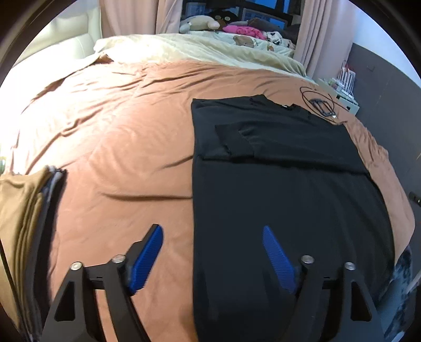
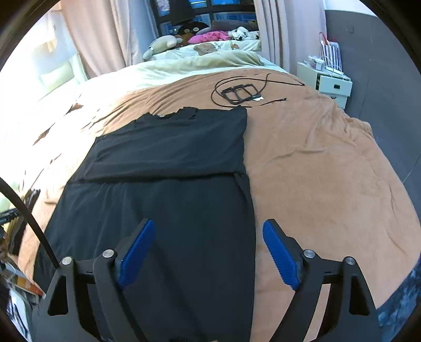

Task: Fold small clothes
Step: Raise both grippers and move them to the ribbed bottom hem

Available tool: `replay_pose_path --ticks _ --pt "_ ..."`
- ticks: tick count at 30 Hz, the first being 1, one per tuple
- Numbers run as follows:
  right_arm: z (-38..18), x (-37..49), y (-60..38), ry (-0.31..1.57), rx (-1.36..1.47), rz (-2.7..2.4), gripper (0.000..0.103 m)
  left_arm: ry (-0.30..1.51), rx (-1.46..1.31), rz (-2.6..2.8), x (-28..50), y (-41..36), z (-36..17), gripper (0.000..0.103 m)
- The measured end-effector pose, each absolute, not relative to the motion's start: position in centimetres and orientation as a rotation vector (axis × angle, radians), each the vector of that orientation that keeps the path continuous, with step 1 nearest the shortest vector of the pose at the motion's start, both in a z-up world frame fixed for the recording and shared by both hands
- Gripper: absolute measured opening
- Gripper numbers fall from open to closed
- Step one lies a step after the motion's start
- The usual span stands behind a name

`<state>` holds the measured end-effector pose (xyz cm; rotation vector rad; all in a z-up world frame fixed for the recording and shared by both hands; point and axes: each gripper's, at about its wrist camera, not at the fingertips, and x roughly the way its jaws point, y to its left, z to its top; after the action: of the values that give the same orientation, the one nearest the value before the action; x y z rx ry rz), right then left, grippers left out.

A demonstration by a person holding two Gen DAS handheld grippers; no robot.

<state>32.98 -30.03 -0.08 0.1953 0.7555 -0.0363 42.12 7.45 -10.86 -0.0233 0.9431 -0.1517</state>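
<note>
A black T-shirt (image 1: pixel 284 189) lies flat on the brown bedspread (image 1: pixel 118 147), its sides and sleeves folded in so that it forms a long rectangle with the collar at the far end. In the right wrist view the same black T-shirt (image 2: pixel 163 189) fills the lower left and middle. My left gripper (image 1: pixel 212 231) hovers open above the shirt's near left edge, nothing between its blue pads. My right gripper (image 2: pixel 208 223) hovers open over the shirt's near right edge, also with nothing in it.
A stack of folded clothes (image 1: pixel 23 210), tan on top, sits at the left edge of the bed. A black cable with flat frames (image 2: pixel 243 92) lies just beyond the shirt's collar. Cream bedding and soft toys (image 1: pixel 205 25) are at the far end; a white nightstand (image 2: pixel 331 84) stands to the right.
</note>
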Motion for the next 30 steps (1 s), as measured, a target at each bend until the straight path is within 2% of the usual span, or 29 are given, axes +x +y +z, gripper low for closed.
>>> replay_pose_path --ticks 2,5,14,24,27,30 --pt "-0.3 31.9 -29.4 0.749 0.181 -0.031 0.091 0.934 -0.015 -0.161 40.7 7.6 -10.9 0.095" --pt "-0.8 30.3 -28.9 0.749 0.198 -0.024 0.103 0.922 -0.01 -0.166 38.9 7.6 -11.1 0.1" --pt "-1.3 26.0 -28.7 0.752 0.24 -0.023 0.103 0.94 -0.038 -0.189 33.9 7.1 -13.3 0.1" --pt "-4.2 20.7 -30.6 0.753 0.3 -0.004 0.103 0.961 -0.106 -0.22 29.1 8.2 -15.5 0.1" --pt "-5.9 19.0 -31.8 0.741 0.353 -0.03 0.103 0.964 -0.167 -0.231 28.1 9.2 -16.2 0.094" --pt "-7.5 17.8 -33.0 0.728 0.425 -0.004 0.096 0.985 -0.197 -0.227 27.3 9.9 -17.4 0.076"
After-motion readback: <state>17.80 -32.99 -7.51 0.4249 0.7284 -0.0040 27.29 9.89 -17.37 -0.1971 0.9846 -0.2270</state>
